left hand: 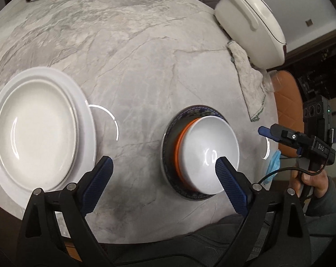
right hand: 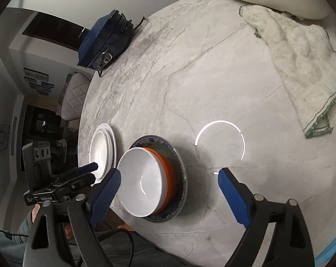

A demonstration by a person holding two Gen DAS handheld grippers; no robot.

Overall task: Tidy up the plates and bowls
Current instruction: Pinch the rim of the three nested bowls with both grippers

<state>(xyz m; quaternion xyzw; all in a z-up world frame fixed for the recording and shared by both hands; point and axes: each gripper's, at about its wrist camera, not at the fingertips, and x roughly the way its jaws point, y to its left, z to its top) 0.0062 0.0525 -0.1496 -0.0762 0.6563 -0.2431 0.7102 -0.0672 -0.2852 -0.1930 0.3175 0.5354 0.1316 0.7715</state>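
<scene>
A white bowl [left hand: 209, 153] sits nested in an orange bowl [left hand: 179, 149] on a blue-patterned plate [left hand: 168, 155] near the table's front edge. The stack also shows in the right wrist view: white bowl [right hand: 141, 180], orange bowl [right hand: 169, 175], patterned plate [right hand: 181, 173]. Two stacked white plates [left hand: 36, 129] lie to the left, and they show in the right wrist view [right hand: 103, 149]. My left gripper [left hand: 164, 162] is open and empty, between the plates and the bowls. My right gripper [right hand: 169, 173] is open and empty above the bowl stack; it also shows in the left wrist view [left hand: 262, 131].
A grey marble round table [left hand: 134, 66] holds a white lidded pot [left hand: 250, 22] and a white dishcloth [left hand: 250, 82] at the right. A dark blue bag [right hand: 103, 40] lies at the far edge. An orange chair [left hand: 288, 102] stands beside the table.
</scene>
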